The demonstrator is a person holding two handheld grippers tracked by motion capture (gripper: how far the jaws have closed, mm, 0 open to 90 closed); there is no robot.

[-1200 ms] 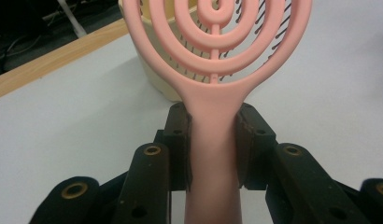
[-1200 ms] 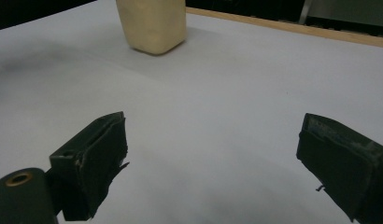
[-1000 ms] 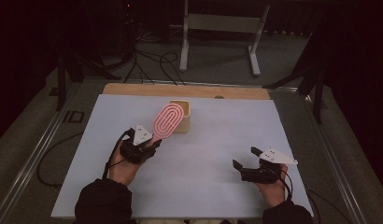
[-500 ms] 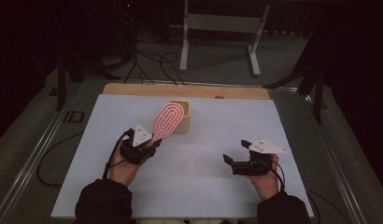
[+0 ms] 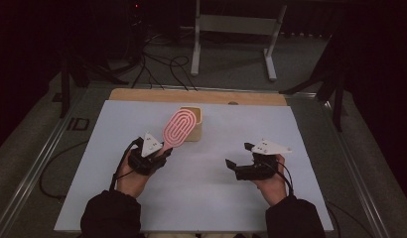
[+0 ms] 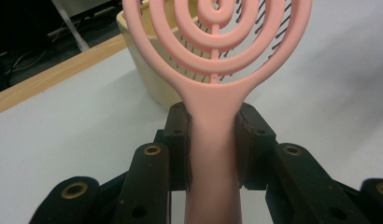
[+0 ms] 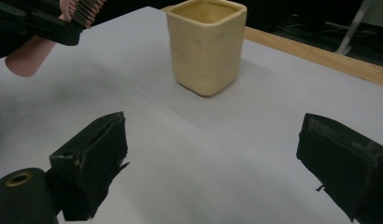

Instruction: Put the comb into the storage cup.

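My left tongs point(image 5: 164, 150) clamp the handle of the pink brush point(image 5: 179, 128), pads pressed on both sides of it. The brush head slants up over the yellow cup point(image 5: 197, 115), which stands near the middle of the worktop's point(image 5: 291, 129) far edge. My right tongs point(image 5: 239, 156) hang released above the worktop's near right part, jaws spread wide with nothing between them, facing the cup.
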